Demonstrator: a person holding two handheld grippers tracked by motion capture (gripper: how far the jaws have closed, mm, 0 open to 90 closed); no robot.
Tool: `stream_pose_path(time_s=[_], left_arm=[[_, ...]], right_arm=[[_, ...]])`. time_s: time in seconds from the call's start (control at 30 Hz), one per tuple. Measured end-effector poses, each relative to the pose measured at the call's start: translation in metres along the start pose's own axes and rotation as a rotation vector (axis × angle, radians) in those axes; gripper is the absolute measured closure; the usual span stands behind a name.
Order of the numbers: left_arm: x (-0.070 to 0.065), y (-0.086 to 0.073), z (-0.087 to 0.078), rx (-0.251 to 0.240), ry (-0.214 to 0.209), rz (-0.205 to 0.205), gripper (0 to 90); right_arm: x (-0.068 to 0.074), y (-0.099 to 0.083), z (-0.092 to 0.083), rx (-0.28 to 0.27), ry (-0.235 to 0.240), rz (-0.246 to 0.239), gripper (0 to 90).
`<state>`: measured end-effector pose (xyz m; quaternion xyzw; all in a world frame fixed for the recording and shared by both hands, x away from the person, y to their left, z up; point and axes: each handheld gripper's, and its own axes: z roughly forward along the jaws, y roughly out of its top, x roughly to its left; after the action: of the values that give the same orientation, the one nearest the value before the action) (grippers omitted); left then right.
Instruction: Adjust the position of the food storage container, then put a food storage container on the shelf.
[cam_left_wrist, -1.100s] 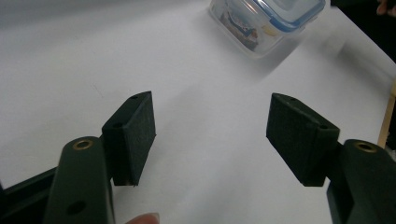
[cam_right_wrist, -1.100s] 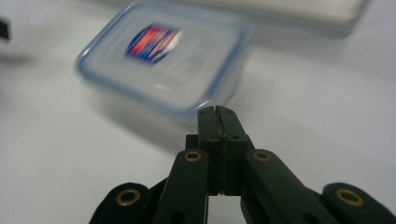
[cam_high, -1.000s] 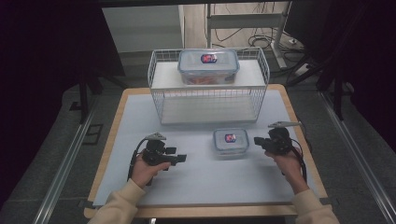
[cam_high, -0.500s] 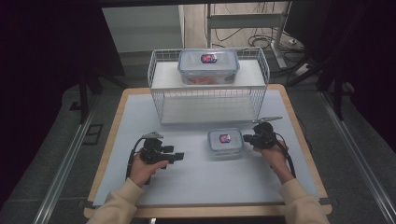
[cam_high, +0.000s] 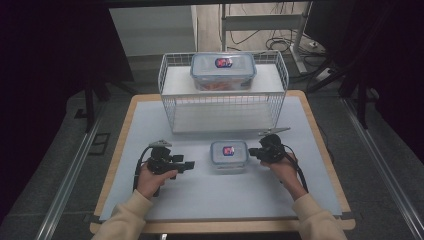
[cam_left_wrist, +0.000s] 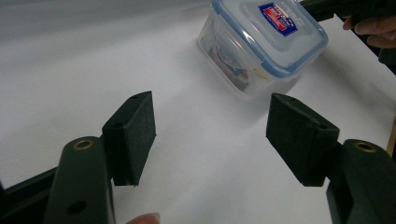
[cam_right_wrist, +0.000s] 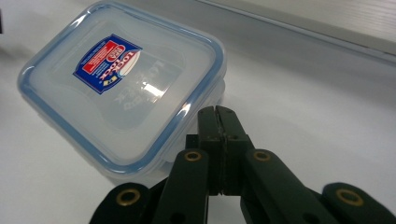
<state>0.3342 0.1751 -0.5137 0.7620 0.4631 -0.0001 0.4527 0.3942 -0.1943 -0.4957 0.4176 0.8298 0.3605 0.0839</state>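
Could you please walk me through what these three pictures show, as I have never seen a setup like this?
A person at a table holds a hand-held gripper in each hand. The high view looks down on it all: the left gripper, the right gripper, a small lidded container between them on the white table mat, and a larger lidded container on a wire basket shelf. The other two pictures come from cameras riding on each gripper. The left fingers stand open; the right fingers are shut, right beside the small container. Nothing is held.
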Motion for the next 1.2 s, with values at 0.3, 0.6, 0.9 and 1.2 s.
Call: stream_pose_path(time_s=[0.3,0.6,0.9,1.2], left_arm=[[0.001,0.001,-0.001,-0.006,0.014,-0.015,30.8],[-0.006,0.006,-0.004,-0.029,0.053,-0.039,23.7],[-0.004,0.022,0.009,-0.030,0.039,-0.073,19.4],[-0.016,0.043,0.032,-0.023,-0.009,-0.075,17.8]], right_arm=[[-0.003,-0.001,-0.008,-0.022,0.018,0.007,89.6],[-0.015,-0.005,-0.020,-0.061,0.083,0.044,82.1],[-0.019,-0.002,-0.022,-0.072,0.160,0.069,53.2],[-0.022,0.000,-0.024,-0.085,0.214,0.129,38.4]])
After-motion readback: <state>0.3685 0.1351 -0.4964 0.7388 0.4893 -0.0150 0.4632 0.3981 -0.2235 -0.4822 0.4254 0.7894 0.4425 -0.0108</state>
